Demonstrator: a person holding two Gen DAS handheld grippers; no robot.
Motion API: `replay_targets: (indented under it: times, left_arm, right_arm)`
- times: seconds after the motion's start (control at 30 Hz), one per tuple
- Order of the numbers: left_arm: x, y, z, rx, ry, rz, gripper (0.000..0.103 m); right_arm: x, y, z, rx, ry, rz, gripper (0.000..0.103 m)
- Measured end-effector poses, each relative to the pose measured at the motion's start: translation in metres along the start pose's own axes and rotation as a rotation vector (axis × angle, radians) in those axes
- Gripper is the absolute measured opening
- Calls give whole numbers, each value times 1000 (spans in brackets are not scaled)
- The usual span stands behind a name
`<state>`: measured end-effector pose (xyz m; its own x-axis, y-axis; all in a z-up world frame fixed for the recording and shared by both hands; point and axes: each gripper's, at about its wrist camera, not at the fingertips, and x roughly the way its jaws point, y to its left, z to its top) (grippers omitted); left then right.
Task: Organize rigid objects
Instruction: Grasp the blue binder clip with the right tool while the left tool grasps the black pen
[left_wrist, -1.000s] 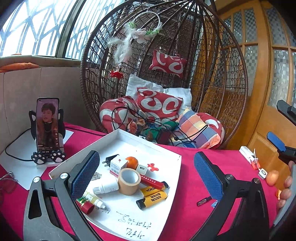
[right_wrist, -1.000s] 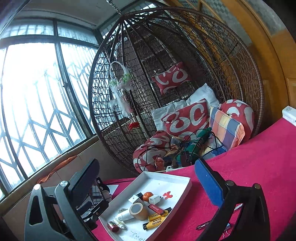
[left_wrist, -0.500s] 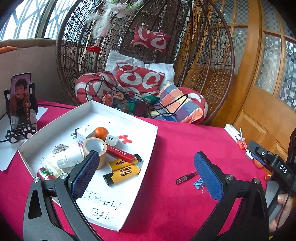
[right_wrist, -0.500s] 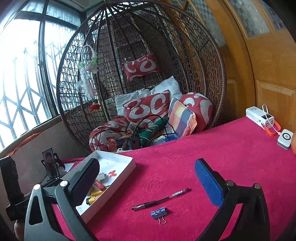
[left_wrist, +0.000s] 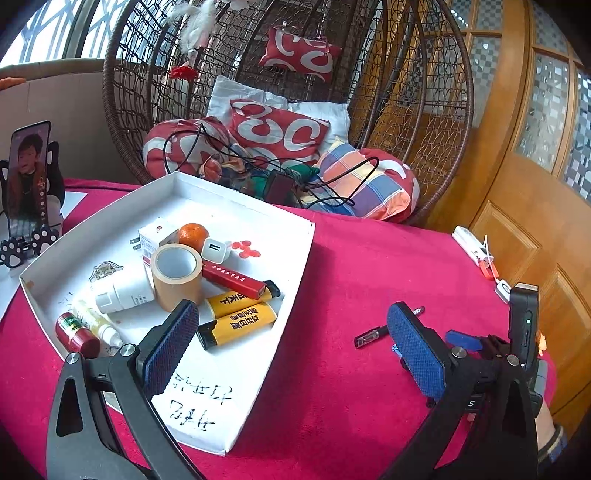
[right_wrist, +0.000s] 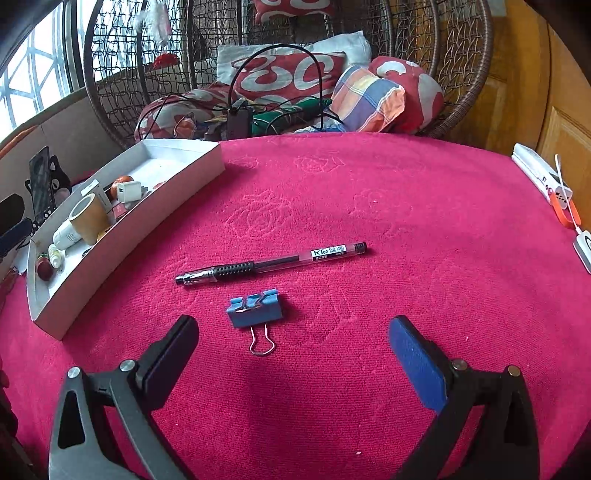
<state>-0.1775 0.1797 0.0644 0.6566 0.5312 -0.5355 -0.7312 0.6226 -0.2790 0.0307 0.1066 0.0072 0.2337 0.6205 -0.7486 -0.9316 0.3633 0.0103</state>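
The right gripper (right_wrist: 293, 350) hangs empty, fingers wide apart — the clip (right_wrist: 255, 308) lies flat just ahead between them, the pen (right_wrist: 271, 263) beyond. Closing high, they could skid off the clip or nudge the pen.

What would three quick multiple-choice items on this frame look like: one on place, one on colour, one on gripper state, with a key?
1. Where does the pen lie?
A. in the white tray
B. on the red cloth, beyond the binder clip
C. between the right gripper's fingers

2. What colour is the binder clip?
A. blue
B. yellow
C. black

3. How does the right gripper stand?
A. shut on the pen
B. shut on the clip
C. open, holding nothing

Key: 1 B, the pen rests on the red cloth outside the white tray; 2 A, its body is plainly blue; 3 C, the fingers stand wide apart with the clip lying free ahead of them.
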Motion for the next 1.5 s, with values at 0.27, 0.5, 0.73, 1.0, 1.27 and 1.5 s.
replay_targets:
  times: [0.27,0.5,0.73,1.0,1.27,1.5]
  left_arm:
    - [25,-17,0,95,80,-56,103]
    - [79,-73,-10,349,191,-115,103]
    - [141,-123,-27,524,322,-149,80]
    - [144,-128,-37,583,346,-232,32]
    - [121,-117,-38,486,284,-239,9]
    - [86,-106,-32,379,204,-274,9]
  right_arm:
    - [13,19,6,-136,22,14,31]
    - [-14,-23,-20,-22,17,-6,31]
    - [-19,-42,-24,80,6,62,31]
    - [-18,-45,-26,97,3,87,31]
    - [-18,-44,-25,99,2,85,31]
    - [-20,-45,-26,107,-5,79,31]
